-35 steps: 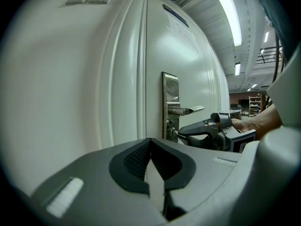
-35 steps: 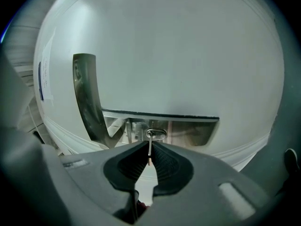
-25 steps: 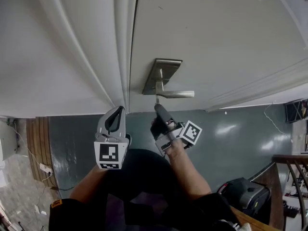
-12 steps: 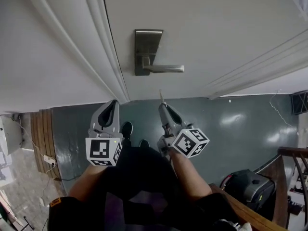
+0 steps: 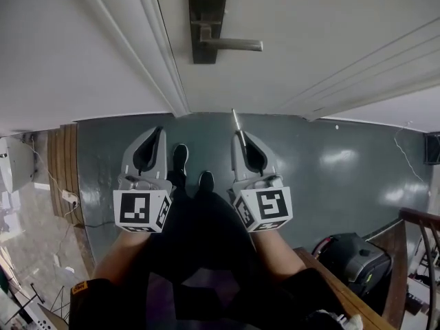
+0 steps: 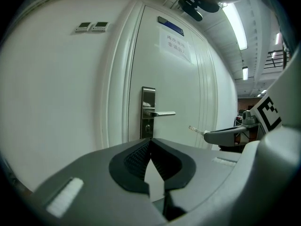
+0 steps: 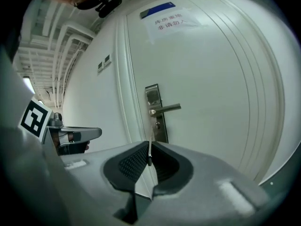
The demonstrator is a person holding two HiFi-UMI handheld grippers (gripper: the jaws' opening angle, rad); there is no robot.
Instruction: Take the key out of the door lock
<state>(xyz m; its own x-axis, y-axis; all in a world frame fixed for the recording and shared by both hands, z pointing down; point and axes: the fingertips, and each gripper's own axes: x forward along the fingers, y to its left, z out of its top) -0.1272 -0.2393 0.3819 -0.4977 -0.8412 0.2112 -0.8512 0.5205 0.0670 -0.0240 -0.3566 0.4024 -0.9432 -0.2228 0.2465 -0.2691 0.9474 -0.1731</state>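
Observation:
The white door carries a metal lock plate with a lever handle; the keyhole below the handle has nothing in it. My right gripper is shut on the thin silver key, whose blade sticks out past the jaw tips, well back from the door. The key stands edge-on between the right pads, and the key also shows at the right gripper's tip in the left gripper view. My left gripper is level with the right, shut, with nothing in it.
The door frame runs left of the lock. The person's shoes stand on the dark floor between the grippers. A black case and a wooden railing are at lower right. A power strip with cables lies at left.
My right gripper has drawn back from the lock with the key, which has come out of the keyhole. Both grippers now sit farther from the door, side by side.

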